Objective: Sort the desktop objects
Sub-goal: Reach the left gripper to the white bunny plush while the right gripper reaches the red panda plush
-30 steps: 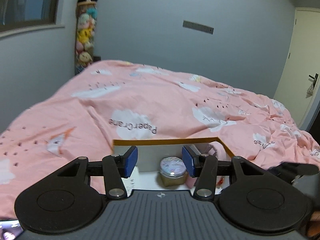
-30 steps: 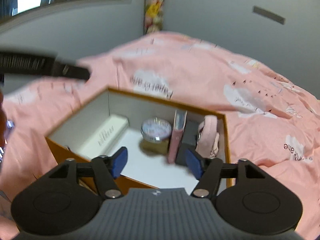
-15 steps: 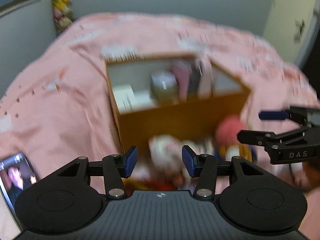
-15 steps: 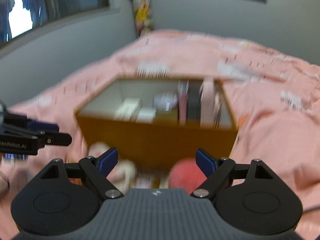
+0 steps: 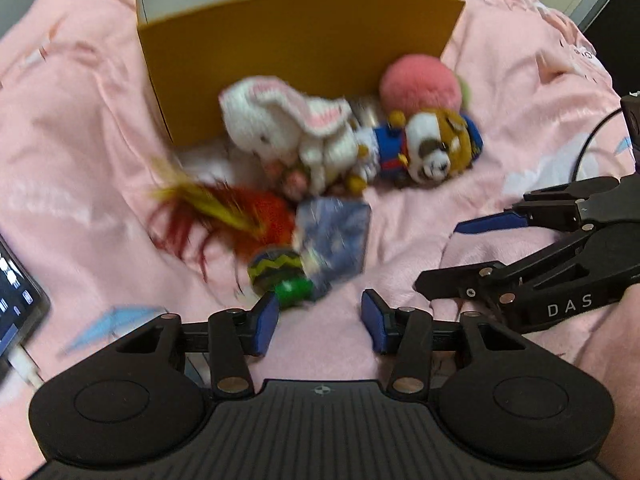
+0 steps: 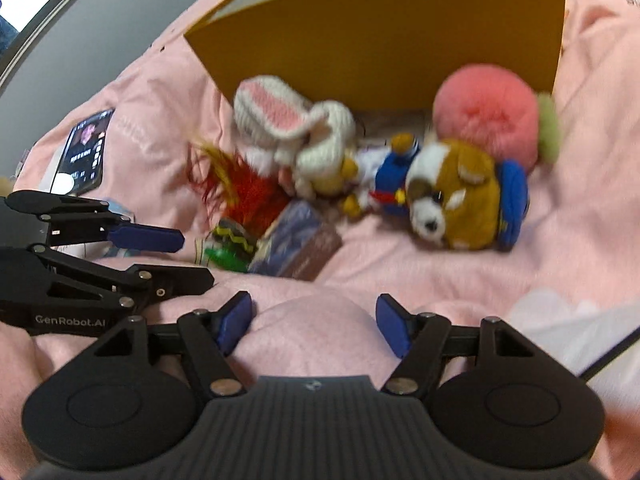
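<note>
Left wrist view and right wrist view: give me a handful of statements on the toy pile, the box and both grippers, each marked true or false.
1. The pile of soft toys lies inside the orange cardboard box. False: it lies on the pink quilt, against the box's outer wall.
2. The left gripper holds nothing. True.
3. The round pink plush ball sits beside the brown-and-white plush dog. True.
4. The right gripper is clamped on the white crocheted rabbit. False: its jaws stand apart over a fold of quilt, having just been closing.
5. A lit phone lies on the quilt. True.
</note>
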Demonstrator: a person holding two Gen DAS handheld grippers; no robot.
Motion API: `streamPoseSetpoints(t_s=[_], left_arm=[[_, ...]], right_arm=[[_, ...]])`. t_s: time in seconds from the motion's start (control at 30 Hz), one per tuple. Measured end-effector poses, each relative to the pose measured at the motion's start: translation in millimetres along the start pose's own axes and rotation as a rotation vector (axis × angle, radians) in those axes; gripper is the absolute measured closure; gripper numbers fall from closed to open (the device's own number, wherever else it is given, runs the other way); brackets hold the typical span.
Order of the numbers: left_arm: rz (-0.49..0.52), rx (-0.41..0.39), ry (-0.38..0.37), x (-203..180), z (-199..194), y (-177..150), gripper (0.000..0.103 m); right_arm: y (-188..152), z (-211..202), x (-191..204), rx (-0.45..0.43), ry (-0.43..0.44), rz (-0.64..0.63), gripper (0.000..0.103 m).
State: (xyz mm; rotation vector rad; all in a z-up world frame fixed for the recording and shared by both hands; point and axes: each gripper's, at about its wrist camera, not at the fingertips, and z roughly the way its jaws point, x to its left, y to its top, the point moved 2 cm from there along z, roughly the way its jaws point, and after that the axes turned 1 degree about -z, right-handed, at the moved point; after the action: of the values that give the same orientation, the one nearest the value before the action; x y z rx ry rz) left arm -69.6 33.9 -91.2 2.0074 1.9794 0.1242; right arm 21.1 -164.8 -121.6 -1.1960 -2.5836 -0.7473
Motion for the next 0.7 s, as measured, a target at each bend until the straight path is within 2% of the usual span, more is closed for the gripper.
streamPoseSetpoints(t_s=[0.07, 0.3, 0.43, 0.57, 0.7], left_arm=[[-0.001, 0.015, -0.02, -3, 1, -5, 0.054], [-0.04, 0.018, -0.035, 2, 2, -6, 0.054], [-0.086, -0.011, -0.029, 15, -2, 6, 0.05], [-0.132, -0.036, -0.011, 28, -5, 20, 0.05], [-0.182, -0.007, 0.006, 43, 12, 34, 0.05]], right_arm=[[-6, 0, 3, 0.013, 0.001, -0.005, 0.033], [-6, 2, 5, 0.037, 0.013, -0.015, 0.033], [7, 7, -1, 0.051, 0.031, -0.005, 0.032], [26, 2, -4, 0.012, 0.022, -0.028, 0.033], [42, 5, -16, 0.012, 0.061, 0.035, 0.039]])
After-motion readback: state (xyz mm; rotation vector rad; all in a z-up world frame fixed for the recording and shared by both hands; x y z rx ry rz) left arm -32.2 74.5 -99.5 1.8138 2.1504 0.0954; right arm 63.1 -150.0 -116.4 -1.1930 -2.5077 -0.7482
